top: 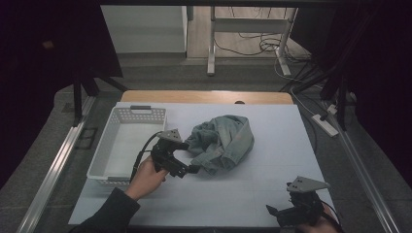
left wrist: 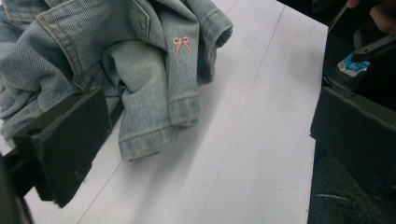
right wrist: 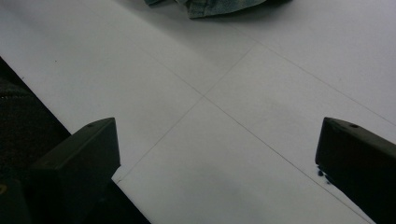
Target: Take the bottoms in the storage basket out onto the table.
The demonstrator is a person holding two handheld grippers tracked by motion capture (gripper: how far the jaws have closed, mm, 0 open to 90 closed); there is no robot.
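A crumpled denim garment (top: 222, 141) lies mid-tabletop (top: 272, 189). The left gripper (top: 187, 158) has its fingers (left wrist: 65, 140) spread wide, one touching the denim's edge, a hem just ahead between them. The right gripper (top: 278, 213), fingers (right wrist: 79, 163) spread over bare tabletop, is well apart from the garment. A white basket (top: 104, 155) sits beside the left hand (top: 145, 177).

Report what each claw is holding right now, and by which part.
Nothing is held. The left claw is open at the near edge of the denim garment, its jaws wide apart with no cloth between them. The right claw is open over bare table.
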